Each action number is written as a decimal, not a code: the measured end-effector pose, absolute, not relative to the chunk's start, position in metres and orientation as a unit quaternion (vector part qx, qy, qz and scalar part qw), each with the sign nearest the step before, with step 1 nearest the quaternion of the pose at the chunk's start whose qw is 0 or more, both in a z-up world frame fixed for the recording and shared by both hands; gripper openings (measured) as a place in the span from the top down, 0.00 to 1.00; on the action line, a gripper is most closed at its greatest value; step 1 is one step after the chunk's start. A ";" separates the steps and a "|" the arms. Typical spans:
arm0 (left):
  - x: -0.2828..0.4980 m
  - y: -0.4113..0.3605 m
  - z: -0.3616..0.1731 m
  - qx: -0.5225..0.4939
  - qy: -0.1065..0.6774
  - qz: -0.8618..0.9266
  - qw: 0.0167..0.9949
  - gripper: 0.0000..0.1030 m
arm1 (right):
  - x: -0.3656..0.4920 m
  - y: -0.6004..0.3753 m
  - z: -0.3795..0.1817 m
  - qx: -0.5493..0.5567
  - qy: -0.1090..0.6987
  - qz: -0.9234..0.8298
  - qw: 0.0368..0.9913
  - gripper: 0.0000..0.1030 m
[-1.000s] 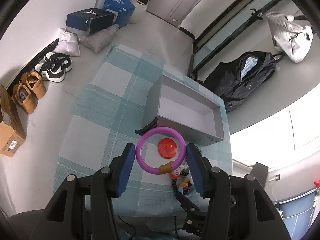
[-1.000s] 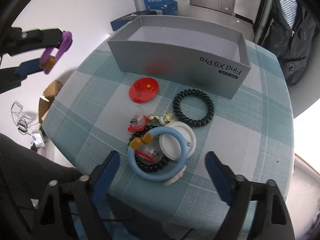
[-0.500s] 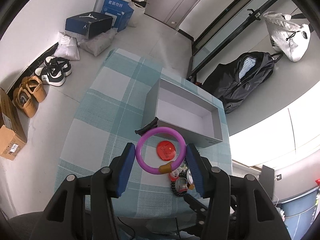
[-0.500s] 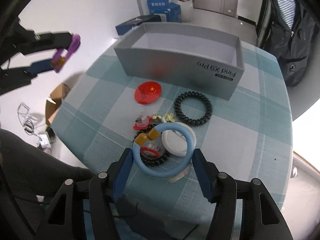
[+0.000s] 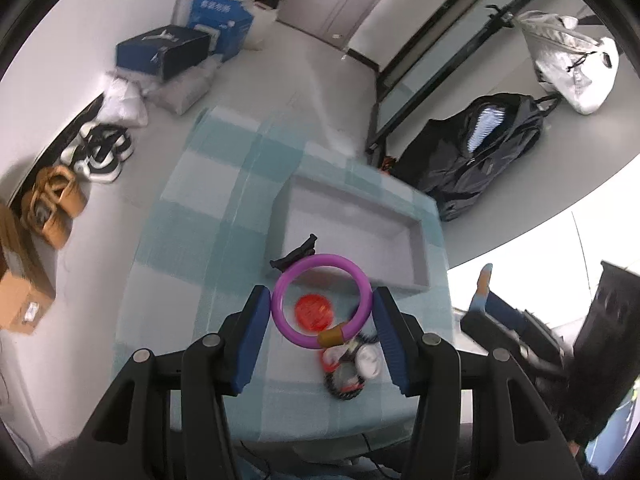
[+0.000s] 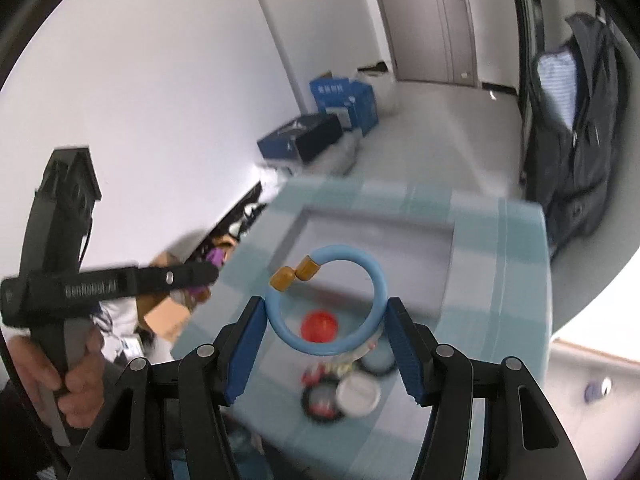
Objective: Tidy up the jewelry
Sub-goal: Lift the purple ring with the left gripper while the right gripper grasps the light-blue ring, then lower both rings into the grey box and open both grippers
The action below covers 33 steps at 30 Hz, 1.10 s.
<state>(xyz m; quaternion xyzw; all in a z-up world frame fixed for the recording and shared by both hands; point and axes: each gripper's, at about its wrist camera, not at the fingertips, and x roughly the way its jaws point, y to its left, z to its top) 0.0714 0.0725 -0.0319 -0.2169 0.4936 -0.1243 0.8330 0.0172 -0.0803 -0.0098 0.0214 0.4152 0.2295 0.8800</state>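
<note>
Purple bangle (image 5: 320, 298) clamped in the left gripper (image 5: 320, 322), blue bangle (image 6: 326, 298) clamped in the right gripper (image 6: 326, 330), both above the grey box (image 5: 416, 256).

Purple bangle (image 5: 320, 300); blue bangle (image 6: 326, 300); teal-checked tablecloth (image 5: 192, 248)

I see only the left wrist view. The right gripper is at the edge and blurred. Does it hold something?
Observer: Yes. The right gripper is shut on a light blue bangle with two gold end caps, lifted above the table.
Operator: Is its gap closed?
Observer: No, the gold caps sit apart, facing the grey box.
Operator: Can you see my left gripper from there?
Observer: Yes, side-on at the left, with a hand squeezing its handle and the purple bangle showing at its tip.
</note>
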 end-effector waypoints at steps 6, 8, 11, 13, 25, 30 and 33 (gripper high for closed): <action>0.120 0.048 -0.023 -0.174 0.510 -0.160 0.827 0.54 | 0.072 -0.077 -0.005 0.010 0.424 0.233 0.875 0.42; 0.137 0.042 -0.028 -0.172 0.517 -0.175 0.820 0.54 | 0.090 -0.074 -0.014 -0.001 0.438 0.231 0.869 0.42; 0.158 0.038 -0.044 -0.188 0.539 -0.197 0.797 0.54 | 0.106 -0.074 -0.033 -0.017 0.456 0.230 0.860 0.42; 0.168 0.038 -0.055 -0.208 0.551 -0.203 0.782 0.54 | 0.116 -0.075 -0.047 -0.014 0.470 0.232 0.852 0.42; 0.191 0.033 -0.095 -0.252 0.589 -0.222 0.735 0.54 | 0.130 -0.065 -0.086 -0.029 0.517 0.259 0.815 0.42; 0.193 0.032 -0.097 -0.262 0.596 -0.225 0.725 0.54 | 0.132 -0.064 -0.093 -0.033 0.521 0.256 0.814 0.41; 0.198 0.031 -0.097 -0.269 0.595 -0.227 0.723 0.53 | 0.133 -0.064 -0.092 -0.035 0.513 0.254 0.819 0.40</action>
